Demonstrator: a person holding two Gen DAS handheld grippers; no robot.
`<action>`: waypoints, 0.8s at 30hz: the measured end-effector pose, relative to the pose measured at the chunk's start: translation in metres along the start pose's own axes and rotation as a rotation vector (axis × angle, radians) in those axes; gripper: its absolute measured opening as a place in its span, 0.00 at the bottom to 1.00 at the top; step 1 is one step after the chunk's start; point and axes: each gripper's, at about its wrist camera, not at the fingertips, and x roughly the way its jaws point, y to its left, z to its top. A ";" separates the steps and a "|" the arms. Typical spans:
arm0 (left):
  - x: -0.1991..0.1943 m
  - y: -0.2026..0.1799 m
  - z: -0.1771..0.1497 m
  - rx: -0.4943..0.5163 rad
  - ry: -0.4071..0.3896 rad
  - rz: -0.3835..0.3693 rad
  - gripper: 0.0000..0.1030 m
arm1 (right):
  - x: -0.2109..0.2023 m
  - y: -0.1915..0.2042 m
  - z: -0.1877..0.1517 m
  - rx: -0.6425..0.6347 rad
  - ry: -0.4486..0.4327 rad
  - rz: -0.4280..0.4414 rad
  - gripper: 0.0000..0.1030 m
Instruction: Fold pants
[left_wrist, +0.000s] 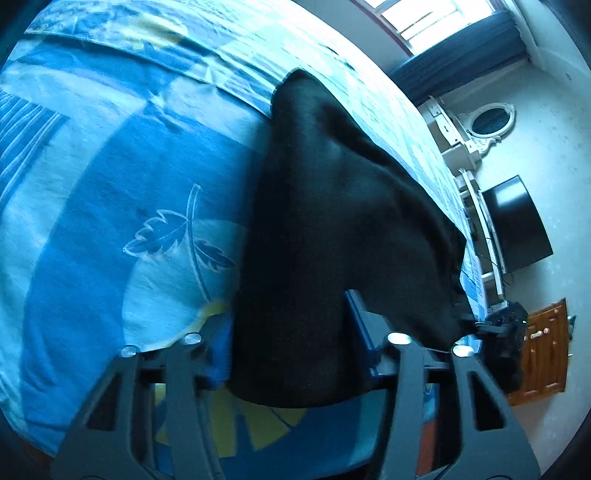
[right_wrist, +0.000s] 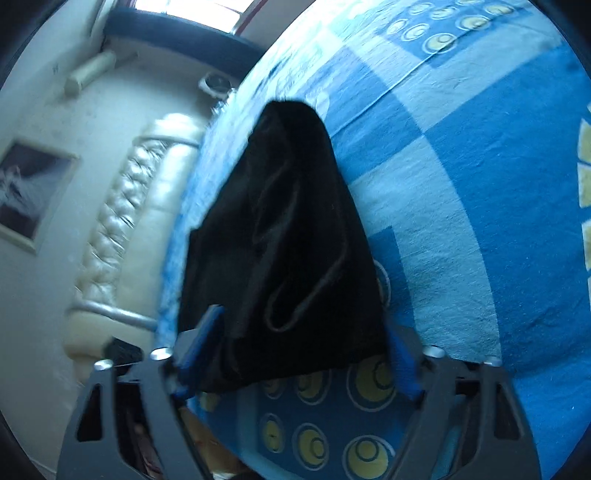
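We had the black pants (left_wrist: 332, 221) lying on the blue bedspread (left_wrist: 110, 184). Left gripper (left_wrist: 291, 332) and right gripper (right_wrist: 295, 350) jaws straddled the near edge; clamping unclear.

Black pants (left_wrist: 332, 221) cover the bedspread (left_wrist: 110, 184) beneath and hide the left claw's (left_wrist: 291, 332) 9 o'clock finger. In the right wrist view, motion blur softens the headboard (right_wrist: 122, 206); the right claw's (right_wrist: 303, 354) 3 o'clock pad (right_wrist: 402, 365) is perhaps touching cloth.
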 end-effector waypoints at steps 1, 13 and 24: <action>0.000 -0.003 0.000 0.013 -0.001 0.014 0.47 | -0.001 -0.003 0.000 0.006 0.002 0.016 0.52; -0.017 -0.027 -0.009 0.101 -0.007 0.076 0.32 | -0.024 -0.015 -0.004 0.084 0.001 0.179 0.36; -0.010 -0.018 -0.023 0.125 0.015 0.076 0.37 | -0.023 -0.041 -0.023 0.104 0.015 0.166 0.36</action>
